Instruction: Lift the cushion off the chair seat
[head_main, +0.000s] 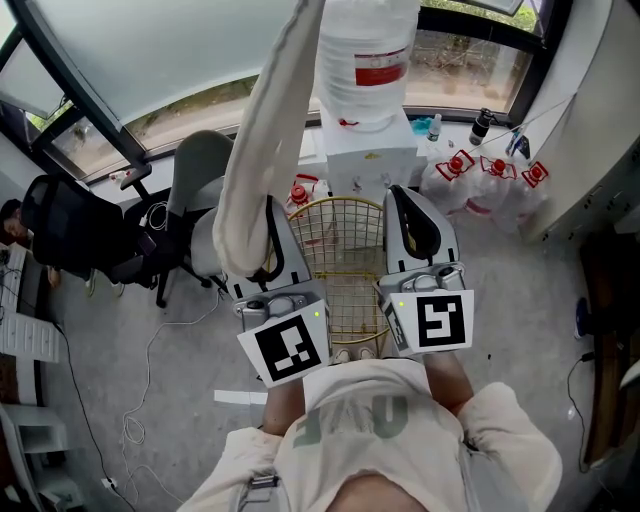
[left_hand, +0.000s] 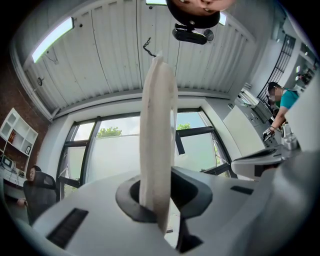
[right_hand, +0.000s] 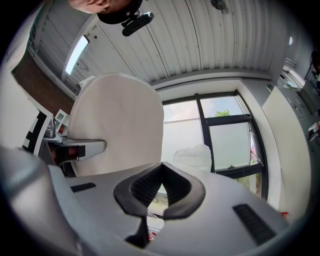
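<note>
Cushion (head_main: 268, 130) upright in left gripper (head_main: 256, 258)

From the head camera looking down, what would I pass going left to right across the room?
Black office chair → grey chair → cream cushion → big water jug → red-capped water bottles

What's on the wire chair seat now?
Nothing visible on the gold wire seat; the left gripper, clamping the raised cushion, and the right gripper cover its sides.
</note>
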